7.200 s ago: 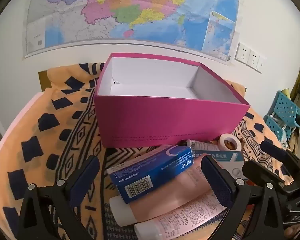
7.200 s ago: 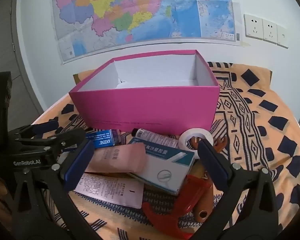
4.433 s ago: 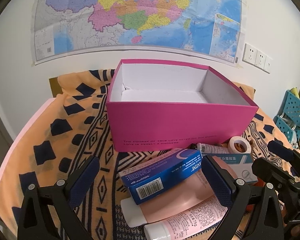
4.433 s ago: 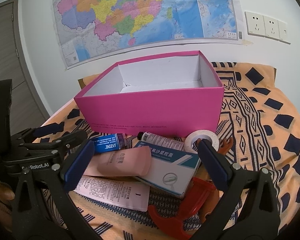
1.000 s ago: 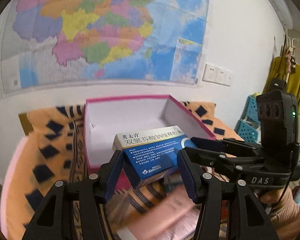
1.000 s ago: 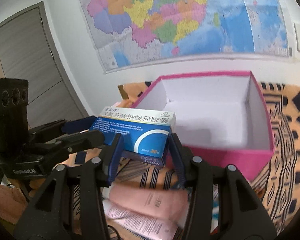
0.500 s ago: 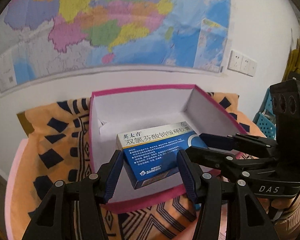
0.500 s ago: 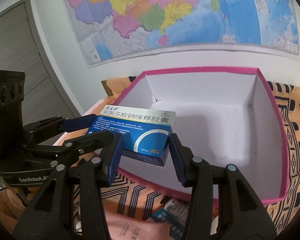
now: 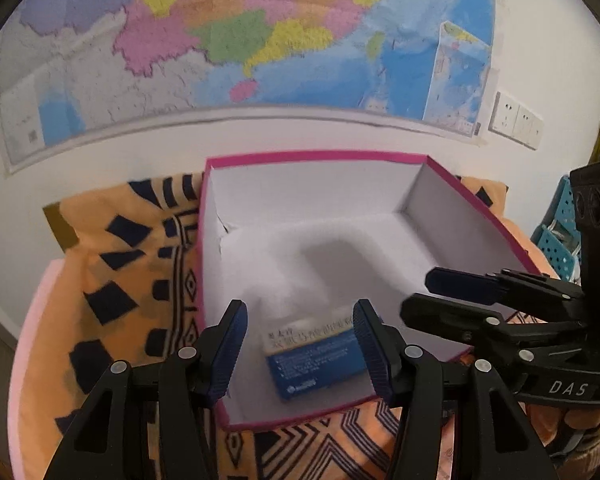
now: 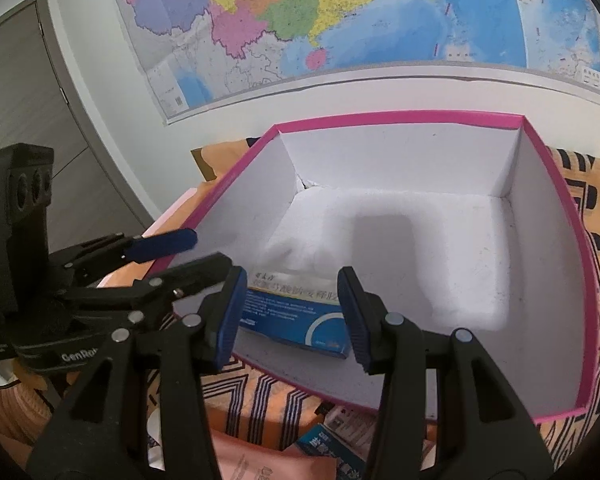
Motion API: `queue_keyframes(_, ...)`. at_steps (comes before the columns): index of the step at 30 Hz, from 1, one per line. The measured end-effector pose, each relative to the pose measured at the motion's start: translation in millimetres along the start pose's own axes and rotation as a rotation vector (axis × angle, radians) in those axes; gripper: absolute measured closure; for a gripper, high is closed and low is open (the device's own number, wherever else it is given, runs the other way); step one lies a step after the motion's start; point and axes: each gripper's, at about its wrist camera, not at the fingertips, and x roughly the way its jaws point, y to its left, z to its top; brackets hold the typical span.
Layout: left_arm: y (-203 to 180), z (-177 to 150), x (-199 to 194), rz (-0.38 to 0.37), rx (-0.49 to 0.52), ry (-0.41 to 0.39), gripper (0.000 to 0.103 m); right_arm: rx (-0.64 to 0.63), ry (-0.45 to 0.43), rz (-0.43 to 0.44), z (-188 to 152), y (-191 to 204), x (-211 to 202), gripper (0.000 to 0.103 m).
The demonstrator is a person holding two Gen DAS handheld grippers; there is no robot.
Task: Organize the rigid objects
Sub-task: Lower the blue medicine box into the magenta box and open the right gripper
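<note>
medicine carton: half a second ago held aloft by both tools; now blurred, on or nearly on the pink box floor, near corner, beyond the tips
left gripper: jaws apart, gripping nothing
right gripper: same, empty
meaning: first item boxed; the rest lie below the tools

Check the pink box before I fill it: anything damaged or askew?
In the pink box, the white lining is split at the far left inner corner. The blue medicine box lying inside looks intact, though blurred.
</note>
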Motion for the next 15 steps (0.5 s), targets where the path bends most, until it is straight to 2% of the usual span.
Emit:
queue_keyframes(5,3,-6,-25,0.000,-0.003,-0.060,0.046,-0.001,-0.042,0.014,-8,0,-26,0.053)
queue_keyframes(9,5,-22,-52,-0.026,-0.009,-0.104,0.037,-0.023,-0.069,0.042,-20,4,-50,0.051)
queue_keyframes(12,7,-38,-67,-0.044,-0.017,-0.108,0.035,-0.034,-0.064,0.047,-33,6,-64,0.050)
queue_keyframes(15,7,-56,-71,-0.057,-0.020,-0.077,0.034,-0.018,-0.042,0.052,-49,2,-71,0.050)
